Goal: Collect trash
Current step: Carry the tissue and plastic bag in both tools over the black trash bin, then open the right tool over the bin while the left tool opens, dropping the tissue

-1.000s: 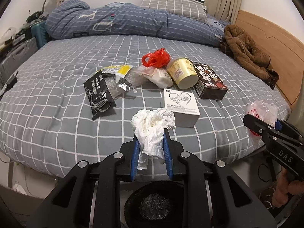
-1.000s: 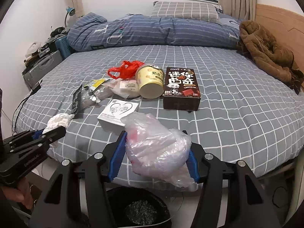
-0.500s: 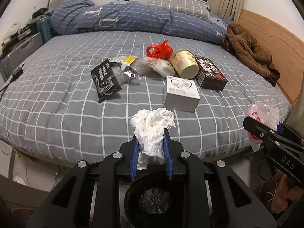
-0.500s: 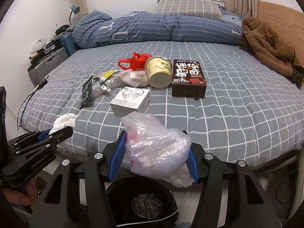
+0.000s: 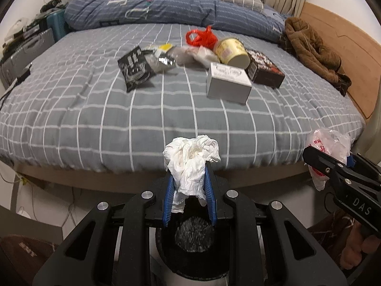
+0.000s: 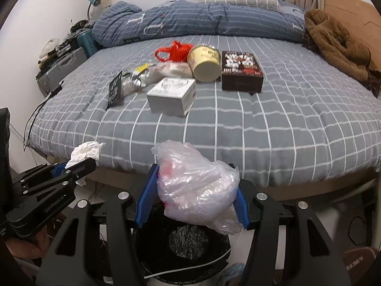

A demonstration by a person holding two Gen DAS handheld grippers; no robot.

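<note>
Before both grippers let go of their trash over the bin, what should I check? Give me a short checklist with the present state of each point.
1. Left gripper holds the crumpled tissue firmly: ok, blue fingers press on it from both sides.
2. Right gripper holds the clear plastic bag: ok.
3. Trash bin lies under the tissue: ok, its black-lined mouth shows directly below.
4. Bin under the plastic bag: ok in the right wrist view.
5. Bin has room: cannot tell, only a dark liner is visible.
6. Trash left on the bed: not ok, the white box and yellow cup are still there.
</note>
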